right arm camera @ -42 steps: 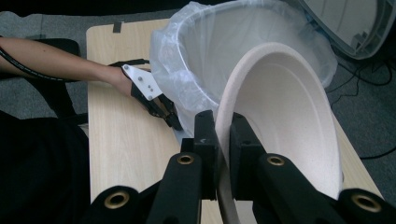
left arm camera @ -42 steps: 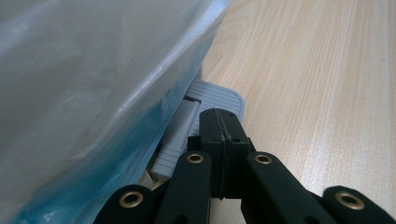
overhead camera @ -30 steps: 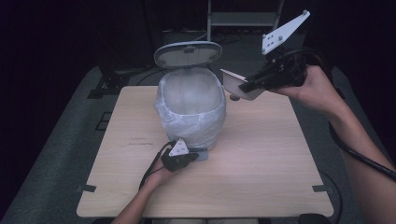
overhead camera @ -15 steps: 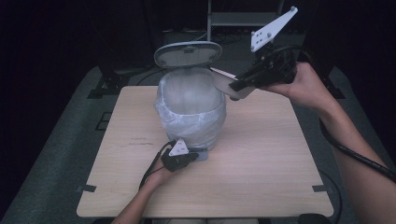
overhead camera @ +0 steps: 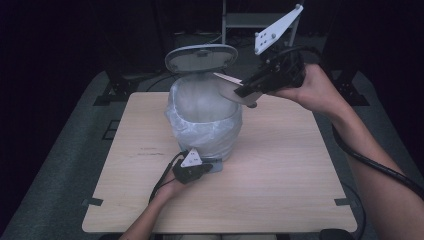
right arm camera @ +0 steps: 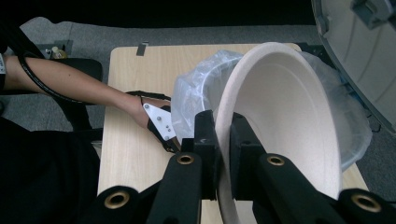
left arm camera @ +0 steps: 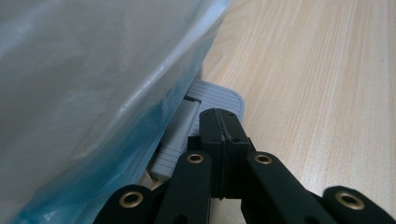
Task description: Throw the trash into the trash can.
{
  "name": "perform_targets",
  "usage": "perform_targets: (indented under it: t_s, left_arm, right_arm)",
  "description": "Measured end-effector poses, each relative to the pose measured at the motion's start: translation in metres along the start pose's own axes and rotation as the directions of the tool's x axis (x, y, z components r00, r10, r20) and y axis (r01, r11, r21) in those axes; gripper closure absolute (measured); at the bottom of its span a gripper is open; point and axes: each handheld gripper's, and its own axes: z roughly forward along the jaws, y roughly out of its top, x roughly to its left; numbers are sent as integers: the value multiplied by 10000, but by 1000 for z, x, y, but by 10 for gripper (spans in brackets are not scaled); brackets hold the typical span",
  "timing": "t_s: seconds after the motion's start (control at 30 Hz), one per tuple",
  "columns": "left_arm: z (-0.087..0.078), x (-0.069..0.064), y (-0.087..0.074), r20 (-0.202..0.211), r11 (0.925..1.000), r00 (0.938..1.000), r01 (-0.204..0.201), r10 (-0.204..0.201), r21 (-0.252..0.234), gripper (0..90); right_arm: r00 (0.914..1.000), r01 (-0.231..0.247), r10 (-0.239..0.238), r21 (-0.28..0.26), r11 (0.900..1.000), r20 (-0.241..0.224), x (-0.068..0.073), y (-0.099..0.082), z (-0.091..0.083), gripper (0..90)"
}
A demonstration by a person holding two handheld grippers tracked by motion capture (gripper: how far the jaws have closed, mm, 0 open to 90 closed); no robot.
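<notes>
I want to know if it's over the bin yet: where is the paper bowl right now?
In the high view the paper bowl is right of centre, pinched at its rim by the right gripper and tilted above the lined bin's open mouth, just under the raised lid.

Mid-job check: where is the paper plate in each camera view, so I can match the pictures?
High view: the paper plate sits upper centre, tilted over the bin's open mouth, clamped in the right gripper.
Left gripper view: the plate is not in it.
Right gripper view: the plate stands centre right, its rim pinched between the jaws.
Shared landmark: the bin's plastic liner.
</notes>
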Motion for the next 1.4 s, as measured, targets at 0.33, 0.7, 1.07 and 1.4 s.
perform_targets:
  t_s: [0.33,0.7,1.07,1.4]
  left_arm:
    - [0,1,0,11,10000,10000,-29,29,6,900]
    - [0,1,0,11,10000,10000,-36,36,6,900]
    - [0,1,0,17,10000,10000,-37,37,7,900]
    - [0,1,0,10,10000,10000,-46,46,1,900]
  right_arm:
    - [9995,291,-290,48,9996,-146,1,16,11,830]
    - [9985,410,-403,190,9990,-367,-2,23,28,830]
    - [9976,462,-450,213,9987,-521,-6,29,41,830]
    - [9967,556,-536,322,9979,-607,-10,35,57,829]
